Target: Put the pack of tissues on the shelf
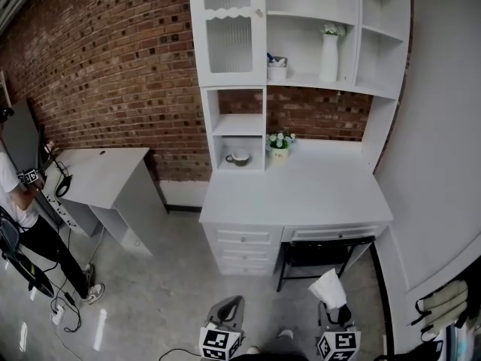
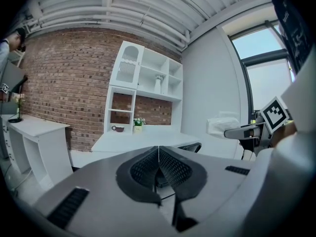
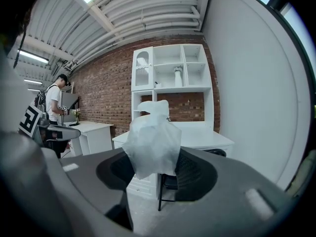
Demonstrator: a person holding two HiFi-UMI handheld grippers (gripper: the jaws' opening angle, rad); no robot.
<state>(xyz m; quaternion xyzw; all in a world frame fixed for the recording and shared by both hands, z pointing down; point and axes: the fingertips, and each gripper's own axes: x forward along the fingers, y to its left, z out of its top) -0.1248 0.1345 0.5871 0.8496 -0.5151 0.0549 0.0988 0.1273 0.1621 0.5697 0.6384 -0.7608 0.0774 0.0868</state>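
While between jaws, one tissue pack (image 3: 150, 142)

On the far edge of the desk (image 1: 301, 194), against the brick wall (image 1: 113, 74), stands the shelf unit (image 1: 312, 82) — vase (image 1: 329, 55) on an upper shelf, cup (image 1: 240, 158) in the lower left cubby, flower pot (image 1: 280, 146) just right of it — chair (image 1: 323, 254) tucked under the desk, side table (image 1: 101, 173) left.

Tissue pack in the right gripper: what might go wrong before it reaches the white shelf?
The soft pack of tissues is pinched only low down by the right gripper, so it may sag or slip out. On the shelf a tall vase stands; a careless placement might topple it.
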